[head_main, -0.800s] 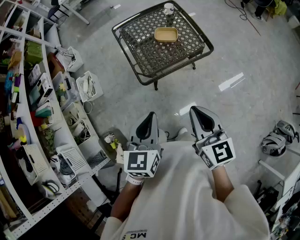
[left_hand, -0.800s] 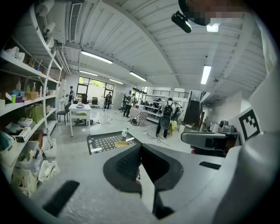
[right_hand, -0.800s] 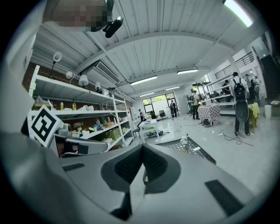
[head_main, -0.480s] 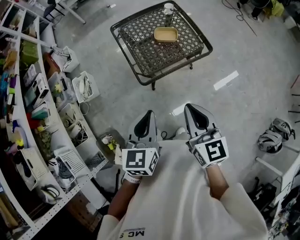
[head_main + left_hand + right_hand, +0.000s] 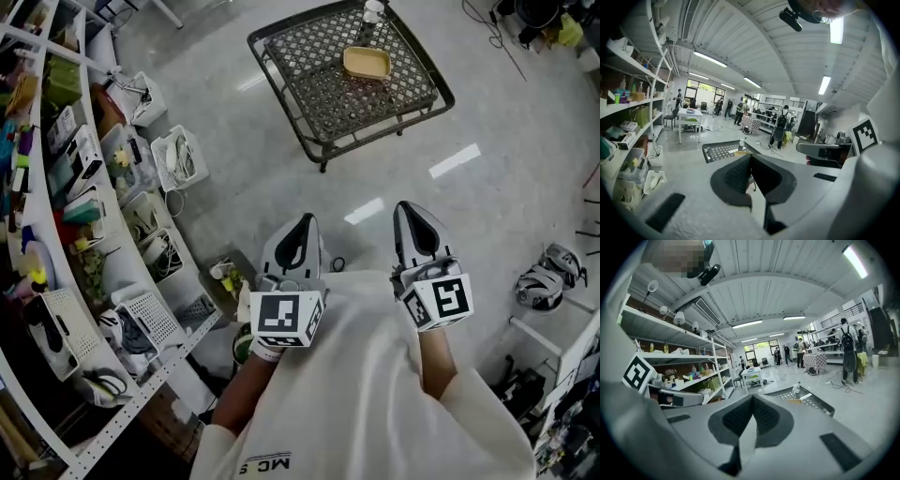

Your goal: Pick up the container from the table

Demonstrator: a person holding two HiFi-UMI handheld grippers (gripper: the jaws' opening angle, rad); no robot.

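Left gripper (image 5: 302,227) and right gripper (image 5: 411,212) sit pressed together, empty; container (image 5: 367,63) rests on mesh table (image 5: 323,127) at 1 o'clock, well apart; risk: arriving unopened shoves it toward the nearby bottle (image 5: 372,13).

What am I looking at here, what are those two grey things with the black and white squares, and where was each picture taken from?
A person holds a pair of hand-held tongs in each hand; the cubes with square patterns are part of them. The top-down picture comes from a camera on the person's head. It shows the left tongs and right tongs held out in front of the chest, above the floor. The other two pictures come from cameras riding on each tool, looking along its tips. Both show the tips pressed together with nothing between them, so nothing is held. Some way ahead stands a black mesh table with a tan container and a small bottle on it. Cluttered shelves line the person's left.
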